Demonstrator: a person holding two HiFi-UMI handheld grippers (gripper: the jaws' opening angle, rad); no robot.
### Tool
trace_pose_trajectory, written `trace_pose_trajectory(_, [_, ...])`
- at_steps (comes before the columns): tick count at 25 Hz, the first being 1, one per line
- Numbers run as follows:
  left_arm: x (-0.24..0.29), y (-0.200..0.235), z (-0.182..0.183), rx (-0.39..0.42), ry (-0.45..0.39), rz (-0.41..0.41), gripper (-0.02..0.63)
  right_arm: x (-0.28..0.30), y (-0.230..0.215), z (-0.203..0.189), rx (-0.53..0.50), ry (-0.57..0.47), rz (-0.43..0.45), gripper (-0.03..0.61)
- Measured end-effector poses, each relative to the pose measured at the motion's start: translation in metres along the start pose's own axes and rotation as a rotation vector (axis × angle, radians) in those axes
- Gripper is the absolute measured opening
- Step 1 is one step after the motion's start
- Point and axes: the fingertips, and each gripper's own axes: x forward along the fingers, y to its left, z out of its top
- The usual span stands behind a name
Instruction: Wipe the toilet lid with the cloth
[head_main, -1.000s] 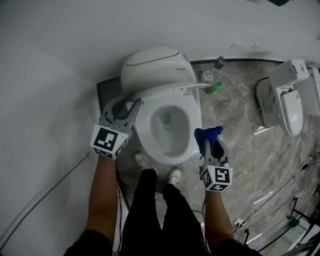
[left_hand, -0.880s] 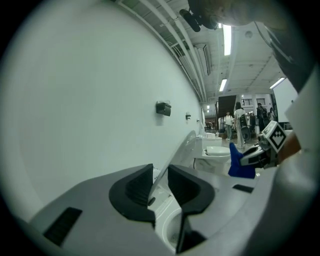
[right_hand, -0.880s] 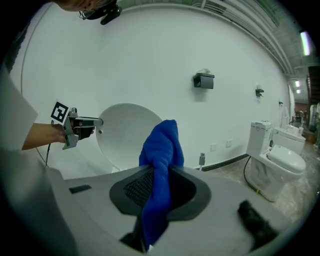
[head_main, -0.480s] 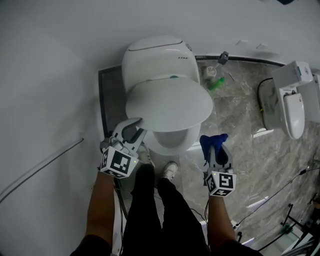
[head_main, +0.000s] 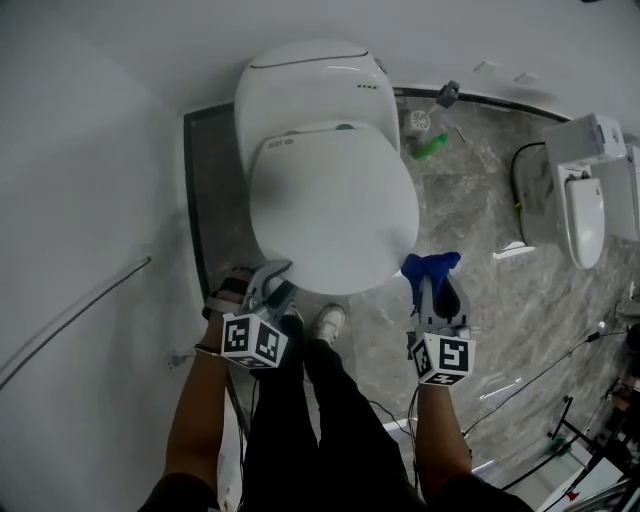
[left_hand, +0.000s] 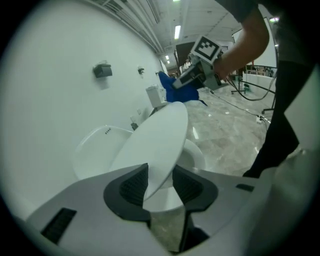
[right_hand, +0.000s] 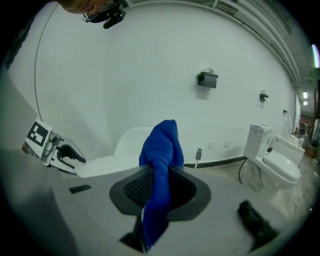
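Both forearms reach up from the frame's bottom edge. The left gripper (head_main: 277, 279), lower left of centre, angles down at the closed toilet lid (head_main: 335, 205). Its fingers have just been opening, with the lid's front rim between them, unclamped. The right gripper (head_main: 438, 288), lower right, pinches the blue cloth (head_main: 430, 266) just beside the lid's right edge.

Toilet bowl (left_hand: 196, 154): mostly hidden under the toilet lid (head_main: 335, 205).
Second toilet (head_main: 585, 205): cut off by the right edge of the head view.
Green thing (head_main: 430, 149) on the floor: too small to tell.
Cloth (right_hand: 161, 150): lower end goes out of sight inside the right gripper (right_hand: 159, 187).
Wall fitting (right_hand: 207, 79): too small to identify.
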Motion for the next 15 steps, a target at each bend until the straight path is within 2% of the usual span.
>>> trace_pose_trajectory(6, [0.040,-0.062,-0.036,0.067,0.135,-0.120,0.170,0.005,0.014,-0.005,0.020,0.004,0.035,0.067])
trace_pose_trajectory(11, [0.065,-0.084,-0.061,0.092,0.211,-0.139,0.176,0.007,0.003,-0.005,0.117,-0.005,0.002,0.067])
trace_pose_trajectory(15, [0.085,-0.101,-0.077,0.061,0.273,-0.146,0.186,0.006,0.000,-0.012,0.122,0.002,0.001,0.067])
